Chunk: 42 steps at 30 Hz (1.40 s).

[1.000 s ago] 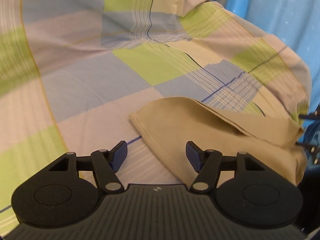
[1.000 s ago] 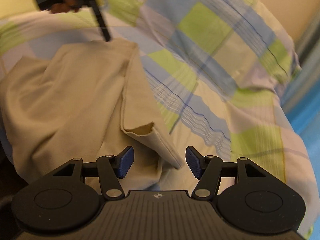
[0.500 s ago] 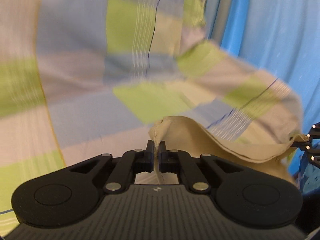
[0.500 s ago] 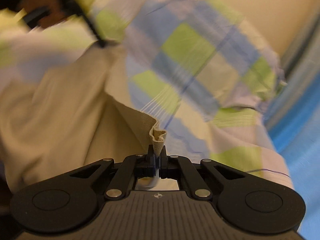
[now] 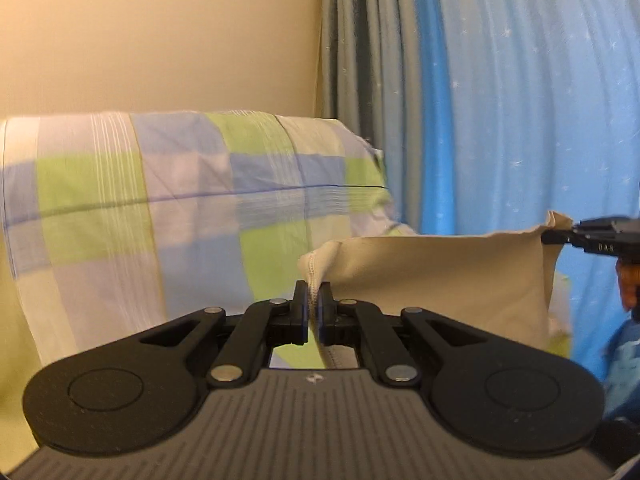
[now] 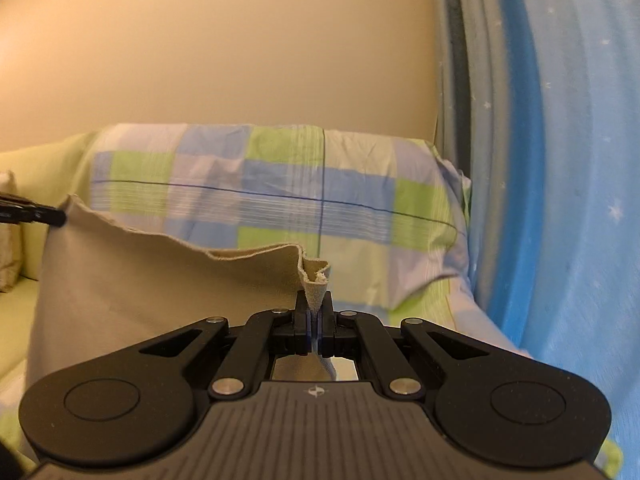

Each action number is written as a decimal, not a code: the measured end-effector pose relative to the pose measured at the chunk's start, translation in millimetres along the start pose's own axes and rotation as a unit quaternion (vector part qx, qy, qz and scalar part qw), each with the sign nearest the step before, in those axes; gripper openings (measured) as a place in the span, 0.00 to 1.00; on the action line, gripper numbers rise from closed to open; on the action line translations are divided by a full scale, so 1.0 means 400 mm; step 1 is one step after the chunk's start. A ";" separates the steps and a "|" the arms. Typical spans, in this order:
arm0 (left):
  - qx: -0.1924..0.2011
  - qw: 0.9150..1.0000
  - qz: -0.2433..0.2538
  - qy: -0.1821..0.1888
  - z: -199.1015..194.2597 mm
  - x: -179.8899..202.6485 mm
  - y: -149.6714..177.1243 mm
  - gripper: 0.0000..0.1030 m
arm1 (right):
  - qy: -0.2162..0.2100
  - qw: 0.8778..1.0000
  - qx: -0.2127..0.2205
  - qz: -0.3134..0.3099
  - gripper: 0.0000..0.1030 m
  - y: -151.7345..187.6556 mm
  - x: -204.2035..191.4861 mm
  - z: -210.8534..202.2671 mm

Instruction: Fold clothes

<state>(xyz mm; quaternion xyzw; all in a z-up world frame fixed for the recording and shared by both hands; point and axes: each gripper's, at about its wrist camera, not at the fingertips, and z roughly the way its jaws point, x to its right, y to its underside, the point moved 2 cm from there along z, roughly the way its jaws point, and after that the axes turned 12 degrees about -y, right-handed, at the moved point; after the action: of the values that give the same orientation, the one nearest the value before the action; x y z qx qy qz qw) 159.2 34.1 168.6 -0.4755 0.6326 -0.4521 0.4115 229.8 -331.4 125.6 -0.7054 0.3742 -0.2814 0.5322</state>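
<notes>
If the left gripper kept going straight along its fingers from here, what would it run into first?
The left gripper, shut on a corner of the beige garment, points at the checked bedding piled against the wall. That bedding looks like the first contact, though the depth is unclear.

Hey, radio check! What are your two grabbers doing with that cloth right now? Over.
Left hand-held gripper shut on beige cloth corner. Right hand-held gripper shut on other corner. Cloth lifted, spread between them. Nothing in the way.

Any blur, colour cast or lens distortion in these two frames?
Left wrist: checked bedding slightly smeared, curtain bowed by fisheye, left gripper sharp. Right wrist: warm yellow cast on wall, bedding soft, right gripper and beige cloth clear.
</notes>
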 end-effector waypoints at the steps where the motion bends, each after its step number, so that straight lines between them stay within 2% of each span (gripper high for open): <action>1: -0.005 1.000 0.001 -0.010 0.047 -0.004 0.006 0.02 | -0.001 1.000 -0.008 0.004 0.00 0.003 0.017 0.062; 3: -0.019 0.999 0.004 -0.030 0.149 -0.013 0.029 0.02 | -0.009 0.999 -0.029 0.013 0.00 0.024 0.060 0.196; 5: -0.047 0.998 -0.012 -0.050 0.273 -0.044 0.091 0.04 | -0.024 0.997 -0.059 0.035 0.01 0.070 0.102 0.337; 7: -0.078 0.994 -0.037 -0.071 0.396 -0.075 0.166 0.14 | -0.008 0.994 -0.090 0.054 0.14 0.131 0.150 0.455; 8: -0.094 0.991 -0.046 -0.082 0.446 -0.090 0.208 0.16 | 0.007 0.993 -0.103 0.065 0.28 0.163 0.176 0.503; 10: -0.126 0.985 -0.062 -0.101 0.509 -0.115 0.288 0.16 | 0.021 0.989 -0.108 0.103 0.30 0.217 0.212 0.524; 12: -0.149 0.980 -0.076 -0.105 0.529 -0.128 0.353 0.16 | 0.022 0.984 -0.108 0.137 0.30 0.266 0.232 0.517; 17: -0.182 0.978 -0.054 -0.084 0.516 -0.117 0.447 0.23 | -0.009 0.981 -0.154 0.119 0.34 0.365 0.199 0.478; 21: -0.200 0.975 -0.064 -0.074 0.533 -0.111 0.465 0.30 | -0.024 0.974 -0.159 0.157 0.34 0.402 0.219 0.488; 25: -0.209 0.972 -0.071 -0.076 0.577 -0.112 0.473 0.31 | -0.038 0.969 -0.158 0.188 0.35 0.425 0.243 0.514; 29: -0.221 0.970 -0.079 -0.061 0.638 -0.110 0.481 0.32 | -0.048 0.966 -0.157 0.202 0.35 0.430 0.267 0.566; 32: -0.217 0.972 -0.074 -0.060 0.663 -0.102 0.480 0.31 | -0.053 0.963 -0.157 0.211 0.35 0.434 0.279 0.605; 33: -0.217 0.971 -0.077 -0.060 0.668 -0.102 0.478 0.26 | -0.055 0.963 -0.158 0.213 0.32 0.435 0.280 0.614; 34: -0.218 0.971 -0.078 -0.057 0.670 -0.101 0.477 0.13 | -0.057 0.962 -0.159 0.215 0.27 0.436 0.281 0.623; 35: -0.217 0.972 -0.074 -0.057 0.670 -0.099 0.475 0.07 | -0.058 0.962 -0.158 0.214 0.02 0.433 0.280 0.629; 36: -0.212 0.973 -0.068 -0.058 0.665 -0.097 0.473 0.01 | -0.055 0.965 -0.151 0.206 0.00 0.421 0.273 0.628; 42: -0.137 0.985 -0.075 -0.069 0.611 -0.113 0.384 0.01 | -0.047 0.981 -0.096 0.164 0.00 0.314 0.247 0.637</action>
<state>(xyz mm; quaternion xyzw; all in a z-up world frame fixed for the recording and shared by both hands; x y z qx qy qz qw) 365.9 55.4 -37.0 -0.6034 0.6215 -0.3566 0.3500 459.3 -294.9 -65.2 -0.6945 0.4847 -0.1197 0.5181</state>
